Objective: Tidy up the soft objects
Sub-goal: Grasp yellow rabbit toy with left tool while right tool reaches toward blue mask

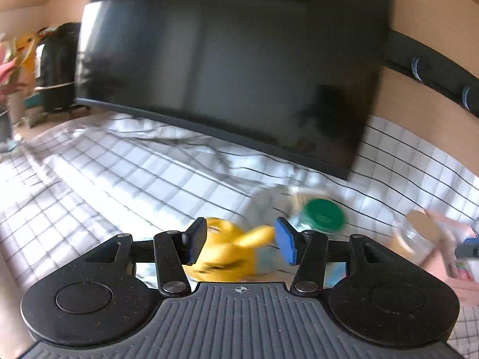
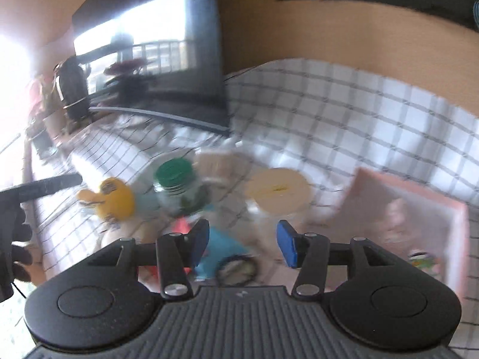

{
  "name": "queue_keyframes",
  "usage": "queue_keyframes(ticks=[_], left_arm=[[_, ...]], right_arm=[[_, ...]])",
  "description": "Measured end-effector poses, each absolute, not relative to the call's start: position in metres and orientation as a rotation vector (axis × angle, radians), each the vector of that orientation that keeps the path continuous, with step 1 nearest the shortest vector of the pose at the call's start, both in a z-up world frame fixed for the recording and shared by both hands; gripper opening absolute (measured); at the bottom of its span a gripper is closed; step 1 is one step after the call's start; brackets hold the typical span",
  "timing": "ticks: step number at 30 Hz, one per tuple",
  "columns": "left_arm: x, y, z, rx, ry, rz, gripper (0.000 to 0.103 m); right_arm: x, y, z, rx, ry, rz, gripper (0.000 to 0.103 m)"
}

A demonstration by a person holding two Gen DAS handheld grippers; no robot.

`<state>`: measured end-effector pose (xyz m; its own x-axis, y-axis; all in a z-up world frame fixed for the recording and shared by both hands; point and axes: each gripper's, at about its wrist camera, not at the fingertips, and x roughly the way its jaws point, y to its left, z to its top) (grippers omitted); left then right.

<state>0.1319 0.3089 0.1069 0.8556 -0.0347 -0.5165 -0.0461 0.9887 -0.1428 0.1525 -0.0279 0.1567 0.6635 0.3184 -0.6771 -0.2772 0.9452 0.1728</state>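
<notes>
A yellow soft toy (image 1: pixel 223 249) with a light blue body lies on the checked cloth, just under and between my left gripper's (image 1: pixel 241 240) open jaws; nothing is held. It also shows in the right wrist view (image 2: pixel 115 199) at the left. My right gripper (image 2: pixel 242 243) is open above a blue soft toy (image 2: pixel 218 252) with a dark round part beside it. A pink tray (image 2: pixel 419 209) lies to the right of my right gripper with a small colourful thing in it. Both views are blurred.
A green-lidded jar (image 1: pixel 321 214) (image 2: pixel 176 184) and a beige-lidded glass jar (image 1: pixel 419 233) (image 2: pixel 278 193) stand among the toys. A dark monitor (image 1: pixel 227 77) stands behind on the checked cloth (image 1: pixel 119 173). A dark kettle-like object (image 2: pixel 73 86) and plants are at the far left.
</notes>
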Motion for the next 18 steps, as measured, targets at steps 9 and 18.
queue_keyframes(ticks=[9,18], left_arm=[[0.151,0.297,0.074,0.203,0.593,-0.205,0.055],[0.164,0.322,0.056,0.138,0.57,-0.346,0.047]], right_arm=[[0.149,0.038,0.14,-0.028,0.848,0.387,0.05],[0.146,0.064,0.135,-0.081,0.87,0.363,0.05]])
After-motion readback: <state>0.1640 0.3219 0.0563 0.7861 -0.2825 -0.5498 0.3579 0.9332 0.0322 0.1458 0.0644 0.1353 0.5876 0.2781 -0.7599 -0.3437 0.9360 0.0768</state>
